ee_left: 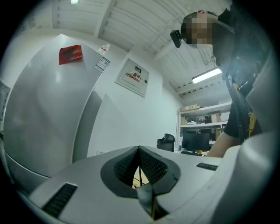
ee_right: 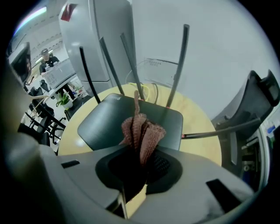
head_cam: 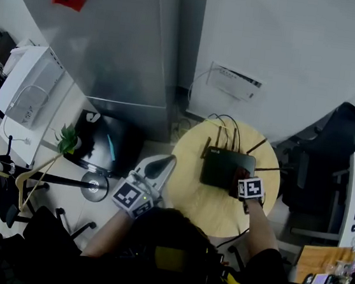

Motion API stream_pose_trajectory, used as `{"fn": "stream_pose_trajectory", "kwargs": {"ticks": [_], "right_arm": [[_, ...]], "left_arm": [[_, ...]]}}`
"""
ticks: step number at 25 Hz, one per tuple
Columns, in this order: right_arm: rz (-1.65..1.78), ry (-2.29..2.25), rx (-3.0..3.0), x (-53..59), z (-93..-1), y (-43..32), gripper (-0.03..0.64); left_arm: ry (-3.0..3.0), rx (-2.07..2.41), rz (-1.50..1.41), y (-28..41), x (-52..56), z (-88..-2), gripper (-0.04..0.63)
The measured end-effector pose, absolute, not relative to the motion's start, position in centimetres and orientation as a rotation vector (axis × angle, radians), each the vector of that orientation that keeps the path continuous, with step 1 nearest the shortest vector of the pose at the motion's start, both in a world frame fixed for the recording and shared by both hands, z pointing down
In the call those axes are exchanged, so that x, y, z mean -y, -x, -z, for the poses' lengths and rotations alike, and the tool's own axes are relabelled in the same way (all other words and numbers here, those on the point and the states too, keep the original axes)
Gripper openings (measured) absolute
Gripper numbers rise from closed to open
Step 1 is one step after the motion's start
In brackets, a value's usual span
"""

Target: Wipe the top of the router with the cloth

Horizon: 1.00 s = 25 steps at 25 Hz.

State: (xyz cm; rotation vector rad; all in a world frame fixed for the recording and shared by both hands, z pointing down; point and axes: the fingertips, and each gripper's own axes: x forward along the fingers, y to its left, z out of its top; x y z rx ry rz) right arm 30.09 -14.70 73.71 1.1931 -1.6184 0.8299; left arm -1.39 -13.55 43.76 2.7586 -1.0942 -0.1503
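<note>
A black router (head_cam: 226, 166) (ee_right: 131, 120) with several upright antennas sits on the round wooden table (head_cam: 211, 203). My right gripper (head_cam: 239, 187) (ee_right: 139, 159) is over the router's near right part, shut on a reddish-brown cloth (ee_right: 142, 133) that bunches up out of the jaws and hangs against the router's top. My left gripper (head_cam: 161, 167) (ee_left: 139, 168) is held off the table's left edge, tilted upward toward the wall, its jaws together with nothing between them.
A grey fridge (head_cam: 122, 41) stands behind the table on the left. Cables (head_cam: 227, 126) run from the router to a white box on the wall (head_cam: 236, 82). A black office chair (head_cam: 330, 150) stands to the right, and a black box (head_cam: 103, 142) is on the floor at left.
</note>
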Motion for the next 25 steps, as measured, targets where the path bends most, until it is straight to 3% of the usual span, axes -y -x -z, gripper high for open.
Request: {"fn": "stream_pose_trajectory", "kwargs": {"ticks": [8,25], "right_arm": [[-0.673,-1.231,1.604,15.8,-72.3,-33.0,0.064],[-0.704,-1.328,1.521,15.3,-72.5,-37.3,0.064]], "left_arm": [[-2.733,1.103,0.114,1.2,13.4,-44.0,-0.008],[-2.777,1.102,0.117,1.1,13.4,-43.7,-0.008]]}}
